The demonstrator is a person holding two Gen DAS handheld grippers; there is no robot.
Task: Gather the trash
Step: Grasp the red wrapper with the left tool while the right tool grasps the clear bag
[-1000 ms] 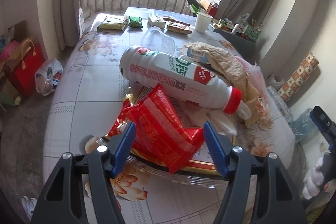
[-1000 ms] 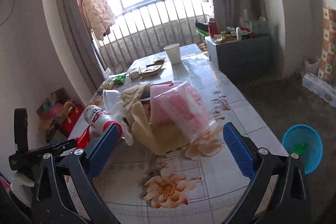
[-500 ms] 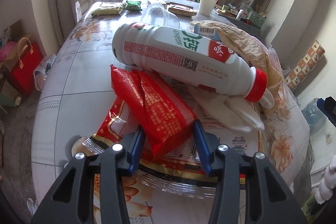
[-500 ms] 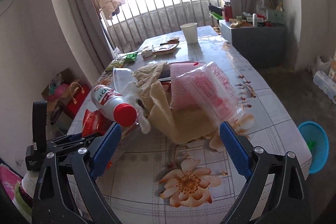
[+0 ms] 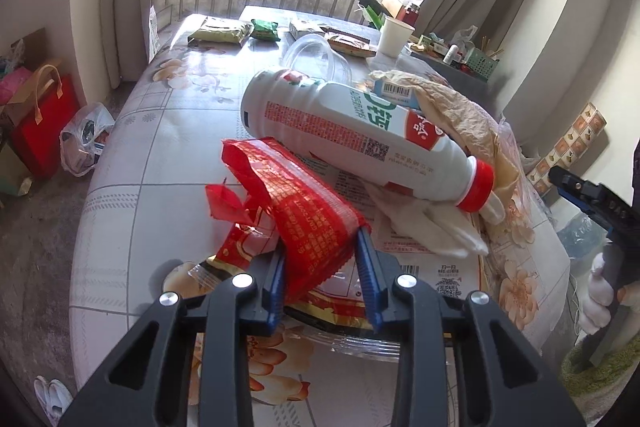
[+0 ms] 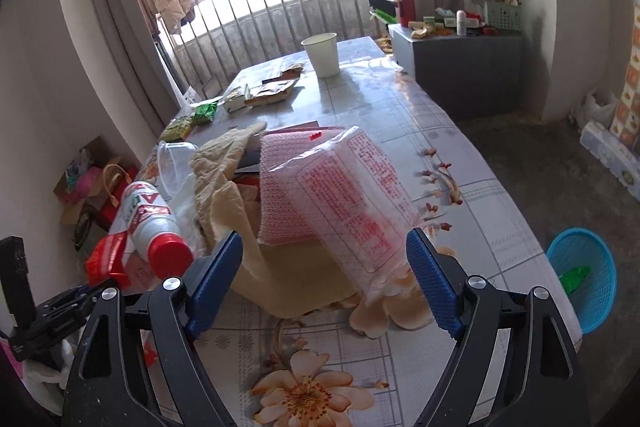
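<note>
My left gripper (image 5: 322,263) is shut on a red snack wrapper (image 5: 296,203), lifted slightly off the trash pile on the table. A white bottle with a red cap (image 5: 360,131) lies on its side just behind it, over crumpled tan paper (image 5: 460,111) and white tissue (image 5: 432,223). My right gripper (image 6: 324,281) is open, its blue pads either side of a clear bag with red print (image 6: 352,199) on a pink mesh pad (image 6: 280,179). The bottle (image 6: 154,223) and red wrapper (image 6: 106,259) show at its left.
A floral tablecloth covers the table (image 6: 460,147). A paper cup (image 6: 322,53), snack packets (image 5: 220,33) and a clear plastic cup (image 5: 316,57) lie farther back. A blue basket (image 6: 584,275) stands on the floor at the right. Bags (image 5: 40,115) sit on the floor at the left.
My left gripper has closed on the red wrapper and raised it. My right gripper has moved nearer the clear bag, still open.
</note>
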